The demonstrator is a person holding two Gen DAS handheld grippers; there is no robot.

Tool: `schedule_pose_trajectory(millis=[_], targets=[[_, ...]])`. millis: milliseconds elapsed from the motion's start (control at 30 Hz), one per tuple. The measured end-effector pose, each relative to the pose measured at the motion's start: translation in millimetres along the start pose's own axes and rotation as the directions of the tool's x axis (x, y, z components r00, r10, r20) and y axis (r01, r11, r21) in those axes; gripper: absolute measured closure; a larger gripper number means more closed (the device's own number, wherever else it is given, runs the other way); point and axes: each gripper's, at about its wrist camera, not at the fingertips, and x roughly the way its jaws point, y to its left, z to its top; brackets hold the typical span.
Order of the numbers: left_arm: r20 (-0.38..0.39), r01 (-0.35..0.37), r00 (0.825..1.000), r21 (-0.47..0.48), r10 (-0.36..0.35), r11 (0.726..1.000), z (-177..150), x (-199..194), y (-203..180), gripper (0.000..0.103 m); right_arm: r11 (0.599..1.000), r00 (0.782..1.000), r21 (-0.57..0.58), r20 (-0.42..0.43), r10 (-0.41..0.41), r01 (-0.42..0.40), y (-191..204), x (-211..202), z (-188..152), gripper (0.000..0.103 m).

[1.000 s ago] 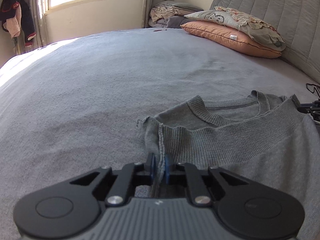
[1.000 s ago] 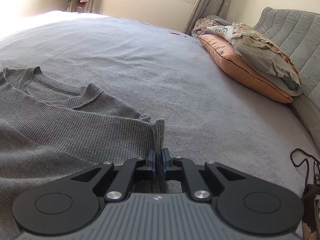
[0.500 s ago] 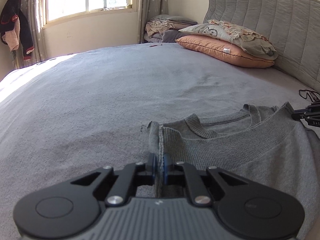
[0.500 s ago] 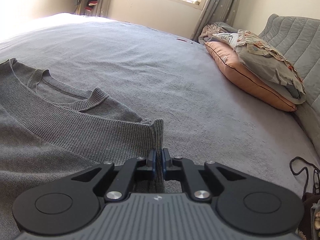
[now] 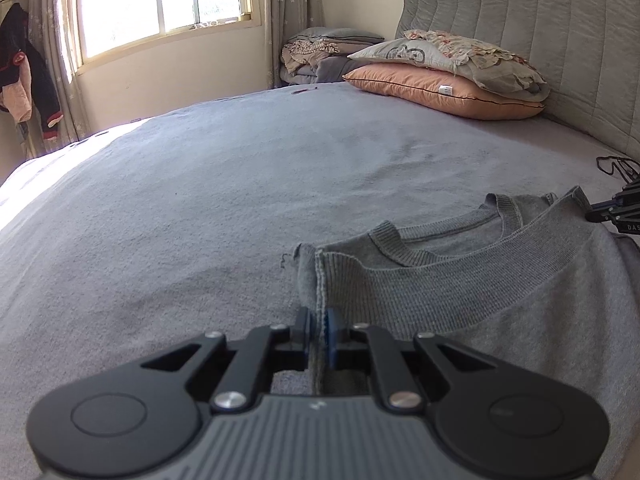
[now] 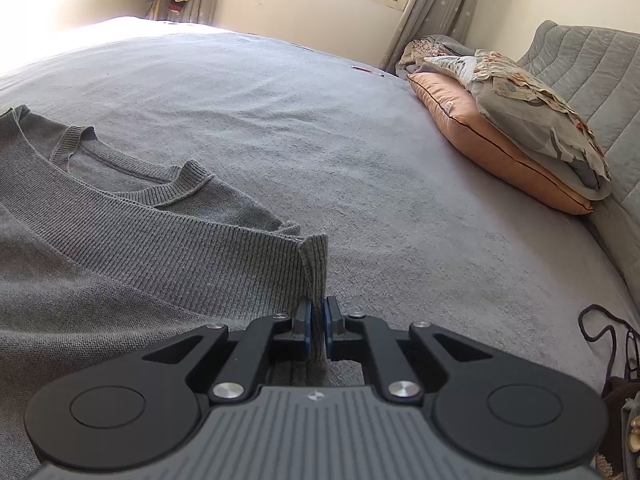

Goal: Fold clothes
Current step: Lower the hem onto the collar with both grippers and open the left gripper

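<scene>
Left gripper [image 5: 318, 330]: closed down to a narrow gap, pinching one corner of the ribbed bottom band of the grey sweater [image 5: 480, 300]. Right gripper [image 6: 316, 326]: likewise nearly closed, clamped on the opposite corner of the same band.

Sweater location: flat on the bed [image 5: 200, 200], toward the near edge, well apart from the headboard [image 5: 520, 32]. Bottom band carried up over the body and lying just short of the collar [image 5: 452, 236], with the collar uncovered beyond it.

Progress, judged from the layout: bottom-to-top fold nearly complete; sleeves not visible, so their state cannot be told. Remaining: lowering and releasing both corners, smoothing the band, possibly a further fold to reduce the bundle.

Surroundings:
- Stacked pillows [image 5: 448, 80] against the headboard, well apart from the sweater.
- Pile of folded bedding [image 5: 316, 56] at the far corner near the curtain.
- Small dark item [image 5: 305, 89] on the far part of the bed, too small to identify.
- Black cord [image 6: 604, 332] near the right edge of the bed, close to the right gripper.
- Clothes on a hanger [image 5: 24, 76] beside the window.

Obstructions: none on the bed around the fold; only the cord worth avoiding on withdrawal.
</scene>
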Motion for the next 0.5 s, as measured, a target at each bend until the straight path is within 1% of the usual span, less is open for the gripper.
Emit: schedule_pose_trajectory(millis=[67,167,233,267,300,333,367,400,467,500], targets=[[-0.02,0.018,1.0,-0.01,-0.019,1.0,-0.9,1.9,3.3,0.092,1.0,1.0,0.004,-0.009,0.014,-0.014,0.3,1.0,-1.1,0.095],[0.023,0.021,1.0,-0.017,-0.02,1.0,-1.1,-1.7,6.8,0.093,1.0,1.0,0.021,-0.002,0.016,-0.016,-1.3,0.7,-2.5,0.095],[0.045,0.033,0.998,0.001,-0.033,0.999,0.2,-3.0,5.4,0.091,0.999,1.0,0.043,0.004,0.023,-0.024,-4.7,-0.2,-1.9,0.095],[0.053,0.04,0.998,0.01,-0.04,0.999,0.7,-3.4,4.7,0.082,0.998,1.0,0.051,0.003,0.025,-0.025,-5.9,0.1,-1.6,0.095],[0.052,0.046,0.998,0.019,-0.047,0.999,0.2,-1.3,3.7,0.069,0.998,1.0,0.055,0.0,0.023,-0.023,-6.5,0.7,-1.5,0.094],[0.048,0.058,0.997,0.031,-0.059,0.998,-1.0,2.1,2.5,0.065,0.998,1.0,0.053,0.0,0.021,-0.021,-5.9,0.9,-1.6,0.09],[0.033,0.07,0.997,0.048,-0.071,0.996,-3.0,7.9,0.9,0.059,0.999,1.0,0.051,-0.001,0.019,-0.019,-5.2,1.2,-1.7,0.089],[0.02,0.06,0.998,0.059,-0.061,0.996,-4.7,13.0,-0.2,0.058,0.998,1.0,0.052,0.003,0.022,-0.022,-4.5,1.2,-2.0,0.089],[0.0,0.042,0.999,0.083,-0.042,0.996,-9.1,22.9,-2.6,0.059,0.998,1.0,0.062,0.008,0.026,-0.026,-3.8,1.6,-2.1,0.089],[-0.009,0.038,0.999,0.092,-0.037,0.995,-11.5,27.0,-3.8,0.068,0.997,0.999,0.066,0.008,0.031,-0.031,-3.5,2.3,-2.4,0.089]])
